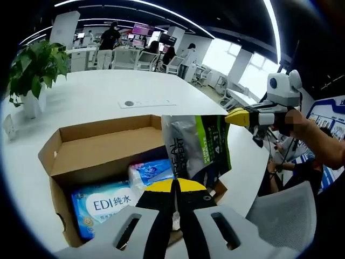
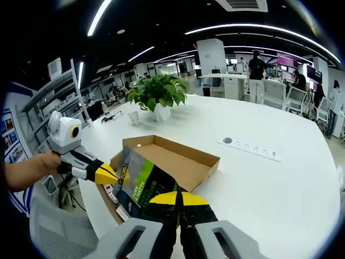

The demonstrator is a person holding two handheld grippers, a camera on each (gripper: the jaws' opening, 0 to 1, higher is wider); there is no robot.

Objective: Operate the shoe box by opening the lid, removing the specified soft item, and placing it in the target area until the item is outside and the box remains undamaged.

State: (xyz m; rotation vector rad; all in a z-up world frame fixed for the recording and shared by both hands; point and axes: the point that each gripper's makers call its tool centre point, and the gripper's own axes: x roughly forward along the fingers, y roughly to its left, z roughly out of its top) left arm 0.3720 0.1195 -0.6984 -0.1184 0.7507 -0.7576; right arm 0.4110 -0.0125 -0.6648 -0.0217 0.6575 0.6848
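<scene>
A green and white soft pouch (image 1: 197, 145) hangs upright over the right end of the open cardboard shoe box (image 1: 86, 156). My left gripper (image 1: 175, 186) is shut on the pouch's lower edge. My right gripper (image 1: 233, 116) reaches in from the right, shut on its top corner. In the right gripper view the pouch (image 2: 143, 189) sits just behind my right gripper (image 2: 178, 198), and my left gripper (image 2: 113, 175) pinches its left corner above the box (image 2: 178, 156). Inside the box lie a blue EDI wipes pack (image 1: 105, 205) and a smaller blue packet (image 1: 153, 171).
The box sits near the edge of a large white table (image 1: 97, 97). On the table are a potted plant (image 1: 35, 67) and a flat socket strip (image 1: 145, 102). A grey chair (image 1: 285, 216) stands beside the table. People stand at desks far behind.
</scene>
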